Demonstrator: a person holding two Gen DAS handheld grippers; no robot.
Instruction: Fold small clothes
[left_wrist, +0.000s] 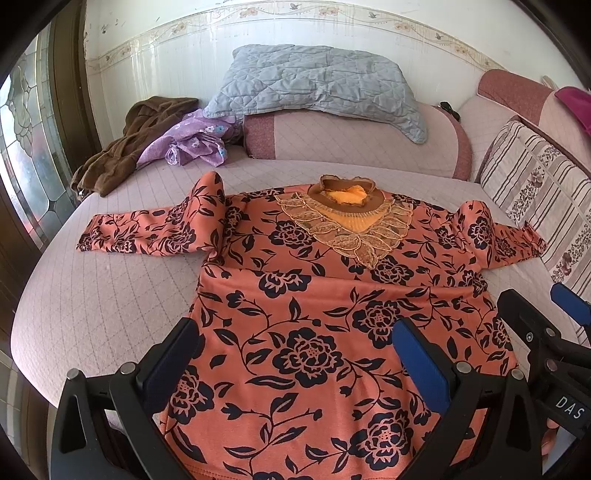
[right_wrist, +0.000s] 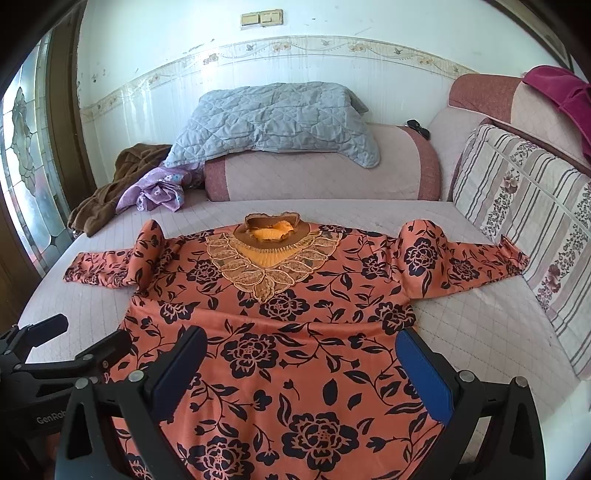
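Note:
An orange top with black flowers lies flat and face up on the pink quilted bed, collar at the far end, both sleeves spread sideways. It also shows in the right wrist view. My left gripper is open and empty, its blue-padded fingers apart above the lower left part of the top. My right gripper is open and empty above the lower right part. The right gripper also shows in the left wrist view, and the left gripper in the right wrist view.
A grey quilted blanket lies on a pink bolster at the far end. Brown and purple clothes lie far left. A striped cushion lines the right side. A glass door stands left.

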